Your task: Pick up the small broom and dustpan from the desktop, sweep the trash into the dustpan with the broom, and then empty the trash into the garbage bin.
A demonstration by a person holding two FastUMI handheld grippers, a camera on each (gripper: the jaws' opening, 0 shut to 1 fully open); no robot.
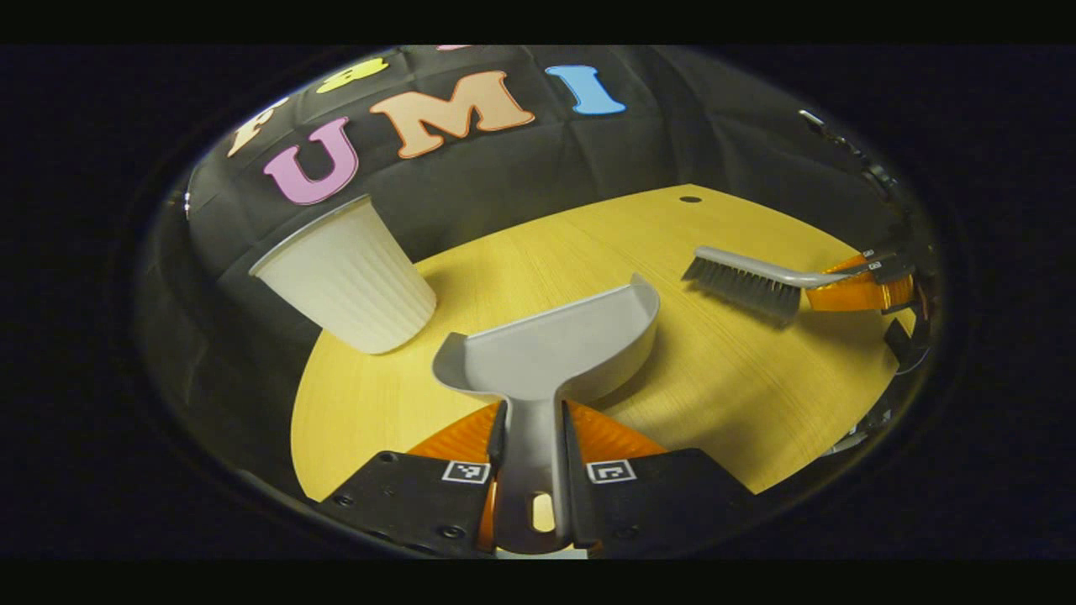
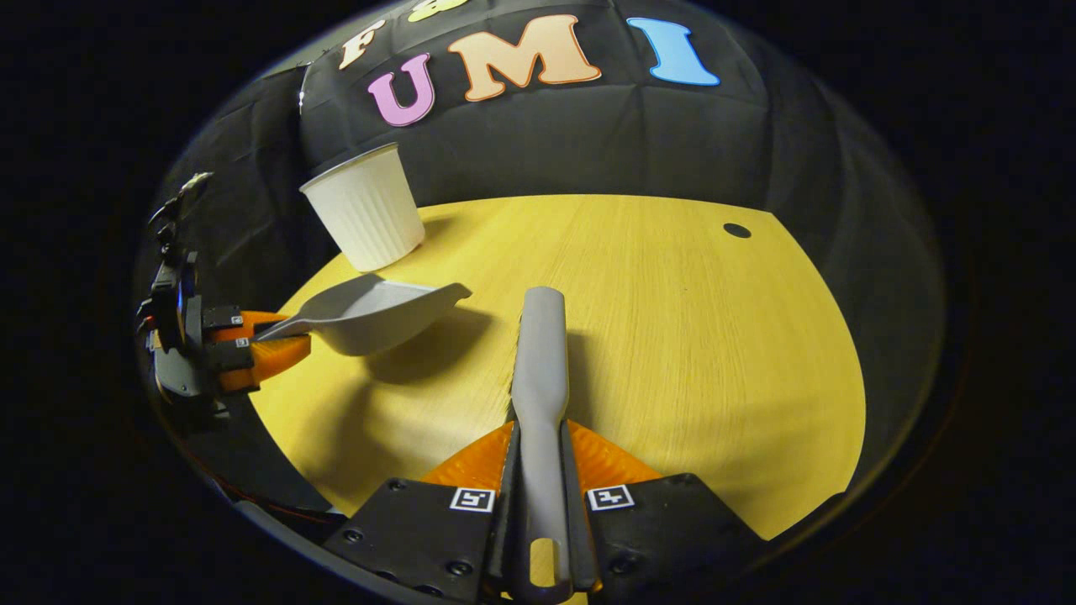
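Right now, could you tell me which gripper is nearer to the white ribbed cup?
The left. The left gripper, shut on the dustpan, sits just beside the cup; the right gripper, holding the broom, is farther across the desktop.

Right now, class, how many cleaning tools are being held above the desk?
2. The dustpan is clamped in the left gripper near the white bin; the broom is clamped in the right gripper.

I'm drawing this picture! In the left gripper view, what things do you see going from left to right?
White ribbed bin → grey dustpan, held by the left gripper → grey broom, held by the right gripper.
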